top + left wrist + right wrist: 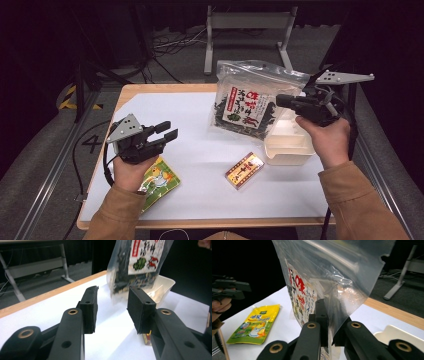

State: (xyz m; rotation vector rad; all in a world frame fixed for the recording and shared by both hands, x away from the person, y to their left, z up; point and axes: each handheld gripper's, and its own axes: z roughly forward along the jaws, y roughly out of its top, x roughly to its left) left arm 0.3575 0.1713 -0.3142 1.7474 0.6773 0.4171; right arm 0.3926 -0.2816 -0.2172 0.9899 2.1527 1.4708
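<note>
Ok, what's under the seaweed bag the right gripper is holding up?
The seaweed bag hangs above the table, beside the white tray. Its lower edge overlaps the tray's near-left rim; whatever lies behind that corner is hidden.

surface (200,150): white top, wood edge; on it: yellow pouch (159,182) near left; small box (244,169) centre; white tub (288,142) right of the box

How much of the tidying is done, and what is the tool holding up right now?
Nothing looks put away yet: the white tub seems to hold none of the packets. In hand: the right tool is shut on the clear seaweed bag, lifted beside the tub. The left tool is open and holds nothing. Probably left: the yellow pouch and the small red box lie on the table.
</note>
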